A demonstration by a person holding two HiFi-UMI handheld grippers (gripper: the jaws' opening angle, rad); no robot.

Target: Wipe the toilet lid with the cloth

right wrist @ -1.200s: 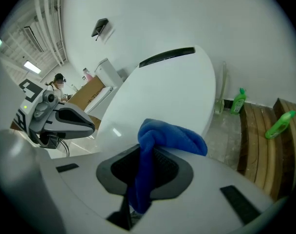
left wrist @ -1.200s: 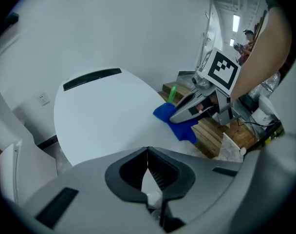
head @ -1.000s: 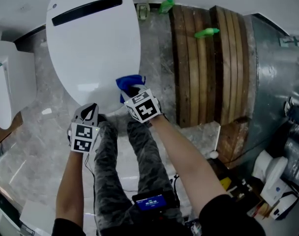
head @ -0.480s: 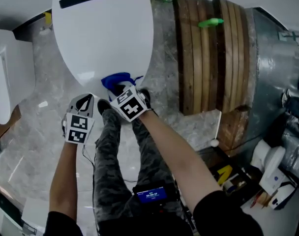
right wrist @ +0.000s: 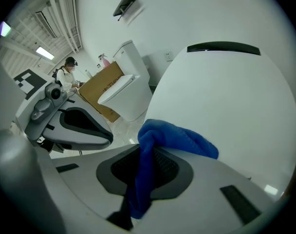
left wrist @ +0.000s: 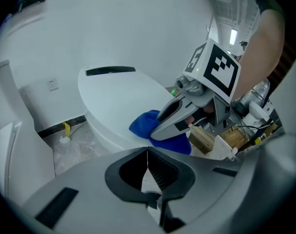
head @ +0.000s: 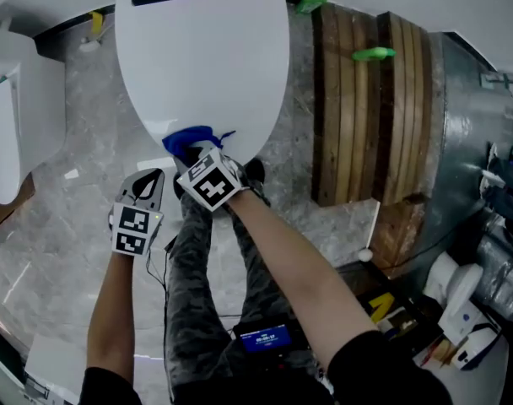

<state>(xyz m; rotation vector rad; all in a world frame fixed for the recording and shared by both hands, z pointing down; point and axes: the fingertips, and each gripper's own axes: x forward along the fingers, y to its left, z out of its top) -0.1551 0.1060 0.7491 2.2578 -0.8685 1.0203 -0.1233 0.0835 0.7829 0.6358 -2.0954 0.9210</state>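
Two hand-held grippers are seen at the near edge of the closed, glossy white oval toilet lid [head: 202,57]. The right gripper [head: 194,159] is clamped on a crumpled blue terry cloth [head: 186,140], which is pinched between the ribbed pads and bunched over the jaw tips. The cloth is laid on the lid at its near edge, a little left of the middle as the head view shows it. The left gripper [left wrist: 148,165] is held just beside the right one, off the lid's near left edge and over the grey marbled floor [head: 62,218]; its jaws are clenched together with nothing between them. A black slot is seen along the lid's far edge. A second white toilet [head: 12,116] is set well to the left, and a stack of dark wooden slats [head: 366,108] to the right.
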